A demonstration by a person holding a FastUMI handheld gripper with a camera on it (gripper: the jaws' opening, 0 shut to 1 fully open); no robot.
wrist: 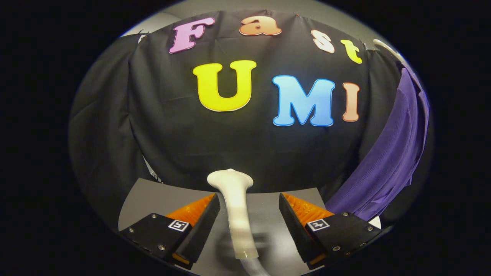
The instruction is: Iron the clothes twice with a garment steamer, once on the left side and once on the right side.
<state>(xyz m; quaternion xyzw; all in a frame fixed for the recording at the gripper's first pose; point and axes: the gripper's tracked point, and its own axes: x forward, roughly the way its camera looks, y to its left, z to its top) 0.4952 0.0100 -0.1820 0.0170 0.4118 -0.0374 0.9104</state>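
Observation:
A white garment steamer (236,203) lies on the grey table (153,195), its handle running back between my fingers and its flared head pointing at the booth wall. My gripper (249,205) stands open around the handle, with a gap on each side, so neither finger presses on it. A purple garment (391,153) hangs from a white hanger (387,46) to the right, beyond the right finger, draping down to the table's edge.
The black cloth wall (191,142) stands close behind the table. The table's far edge lies just past the steamer's head. A white hose (255,268) leaves the steamer's handle toward me.

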